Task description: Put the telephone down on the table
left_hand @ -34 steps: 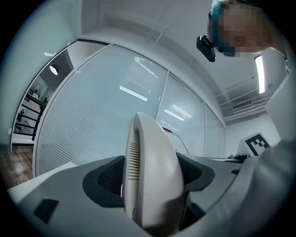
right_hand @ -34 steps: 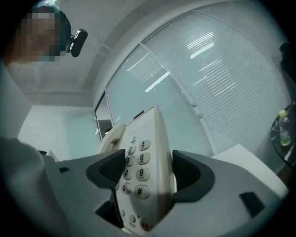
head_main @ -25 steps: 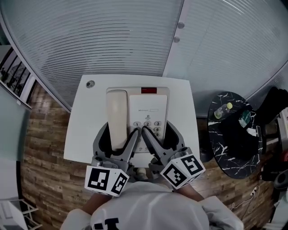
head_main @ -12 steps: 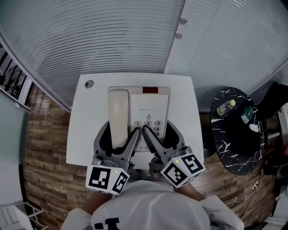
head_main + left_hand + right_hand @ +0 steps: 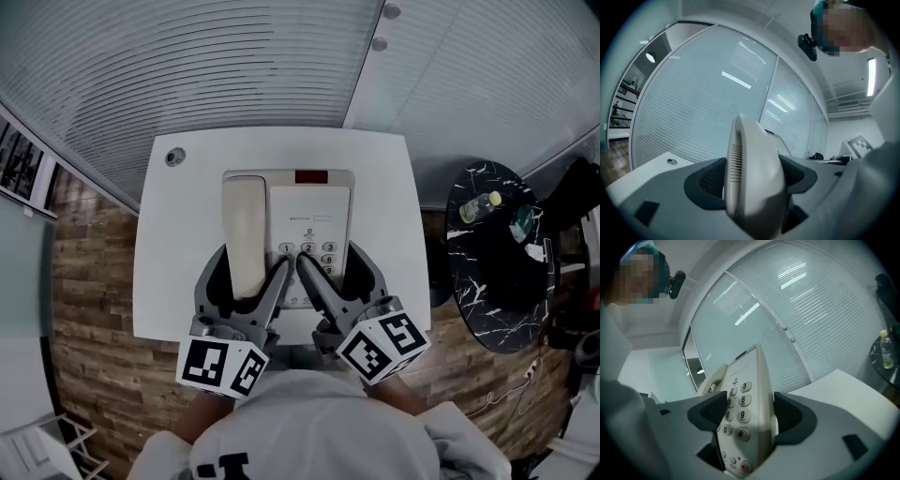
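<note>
- Here, the phone (image 5: 309, 202) sits over the white table (image 5: 178, 234); contact is unclear.
- Left gripper (image 5: 246, 279) is clamped on its handset (image 5: 244, 225).
- Right gripper (image 5: 332, 270) is clamped on the keypad side.

3, 6, 9, 0 and # on keys (image 5: 744, 400) of the telephone (image 5: 760, 376)

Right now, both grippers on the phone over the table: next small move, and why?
Probably lower it straight down, with both jaws shut. The left gripper clamps the handset, the right gripper clamps the keypad side of the telephone, which is centred over the white table. Whether its base touches yet isn't clear.
</note>
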### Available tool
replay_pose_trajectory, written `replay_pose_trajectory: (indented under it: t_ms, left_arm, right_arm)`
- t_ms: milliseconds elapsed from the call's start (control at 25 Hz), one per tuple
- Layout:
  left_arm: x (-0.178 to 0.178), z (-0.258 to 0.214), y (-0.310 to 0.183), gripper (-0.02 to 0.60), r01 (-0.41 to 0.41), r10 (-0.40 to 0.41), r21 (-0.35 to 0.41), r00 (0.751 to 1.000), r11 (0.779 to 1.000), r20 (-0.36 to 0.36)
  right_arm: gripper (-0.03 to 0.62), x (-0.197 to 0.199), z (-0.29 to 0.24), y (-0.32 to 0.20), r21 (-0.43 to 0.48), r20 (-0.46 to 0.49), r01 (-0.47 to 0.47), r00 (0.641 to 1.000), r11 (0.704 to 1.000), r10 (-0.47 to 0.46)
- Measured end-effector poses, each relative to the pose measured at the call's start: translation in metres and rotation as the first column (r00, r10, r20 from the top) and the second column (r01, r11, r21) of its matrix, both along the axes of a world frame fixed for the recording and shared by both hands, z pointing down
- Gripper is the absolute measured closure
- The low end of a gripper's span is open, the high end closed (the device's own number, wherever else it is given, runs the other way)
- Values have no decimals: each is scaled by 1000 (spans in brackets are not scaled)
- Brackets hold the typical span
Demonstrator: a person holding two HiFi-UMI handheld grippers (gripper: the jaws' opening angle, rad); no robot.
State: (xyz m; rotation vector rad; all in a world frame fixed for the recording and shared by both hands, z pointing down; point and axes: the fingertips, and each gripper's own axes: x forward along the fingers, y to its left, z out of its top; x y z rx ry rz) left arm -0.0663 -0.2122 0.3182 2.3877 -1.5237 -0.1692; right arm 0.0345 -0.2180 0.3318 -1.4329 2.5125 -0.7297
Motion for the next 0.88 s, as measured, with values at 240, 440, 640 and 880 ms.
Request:
replay_pose_trajectory:
  t_ms: [240,440,640,880]
  left_arm:
    - [2,18,-9,229,-12,13,-31,1000,999,11]
    - [3,33,-13,229,-17,18,-65,1000,998,11]
    - [1,50,-13,229,-10,12,-101,1000,995,17]
    - [-6,69,-11,229,5,-3,-146,1000,989,11]
  right_arm:
    - [269,1,19,-8,-45,1,-3,1000,999,3]
    - [269,2,35,-11,-82,-1,-2,1000,997,2]
    - [269,0,52,-11,-122,1,5,1000,993,-5]
    - [269,-7,71,-10,-161,-3,15,1000,987,-16]
